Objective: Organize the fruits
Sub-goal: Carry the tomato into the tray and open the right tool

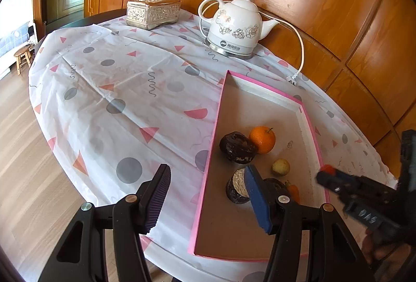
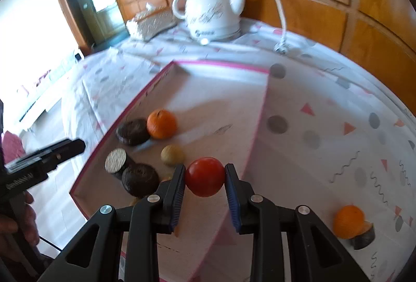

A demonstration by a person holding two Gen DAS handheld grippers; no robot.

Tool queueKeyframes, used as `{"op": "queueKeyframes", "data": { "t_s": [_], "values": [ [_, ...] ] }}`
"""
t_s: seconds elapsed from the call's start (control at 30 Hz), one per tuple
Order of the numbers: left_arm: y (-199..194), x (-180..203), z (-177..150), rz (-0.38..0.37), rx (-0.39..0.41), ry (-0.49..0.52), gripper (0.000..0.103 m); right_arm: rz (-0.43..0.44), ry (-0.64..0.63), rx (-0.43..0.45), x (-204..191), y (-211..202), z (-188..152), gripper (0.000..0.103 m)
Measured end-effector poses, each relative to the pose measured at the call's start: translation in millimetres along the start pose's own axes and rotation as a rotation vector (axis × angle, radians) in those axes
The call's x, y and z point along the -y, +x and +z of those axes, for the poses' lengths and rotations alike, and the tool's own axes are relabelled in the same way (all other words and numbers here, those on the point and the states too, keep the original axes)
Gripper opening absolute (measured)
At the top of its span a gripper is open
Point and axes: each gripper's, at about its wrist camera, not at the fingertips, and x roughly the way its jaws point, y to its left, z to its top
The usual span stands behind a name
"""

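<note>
Two grippers: our right gripper (image 2: pixel 205 179) clamps a red tomato (image 2: pixel 205 176) at frame centre, above the pink-rimmed tray (image 2: pixel 221 64); our left gripper (image 1: pixel 208 197) gapes empty. Perhaps a carrot (image 1: pixel 293 191) lies behind its finger.

red tomato (image 2: pixel 205 177) | round, glossy | between fingers (image 2: pixel 179 187) | above pink-edged tray (image 2: pixel 166 74)

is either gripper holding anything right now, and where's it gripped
The right gripper holds a red tomato, pinched at its two sides by the finger pads. The left gripper is open and empty.
</note>
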Motion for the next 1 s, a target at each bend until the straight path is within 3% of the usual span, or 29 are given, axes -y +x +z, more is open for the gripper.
{"op": "queueKeyframes", "data": {
  "t_s": [0.27,0.47,0.8,1.0],
  "values": [
    [1,1,-1,-0.004,-0.003,0.003,0.059,-0.062,-0.076,-0.046,-17,17,-7,0.031],
    [0,2,-1,-0.005,-0.002,0.01,0.059,-0.063,-0.087,-0.041,-19,16,-11,0.031],
    [-2,6,0,-0.008,0.003,0.022,0.059,-0.037,-0.013,0.055,-11,-18,-16,0.033],
    [-3,11,-1,-0.016,-0.001,0.04,0.06,-0.067,0.103,0.123,20,-50,-30,0.033]
  ]
}}
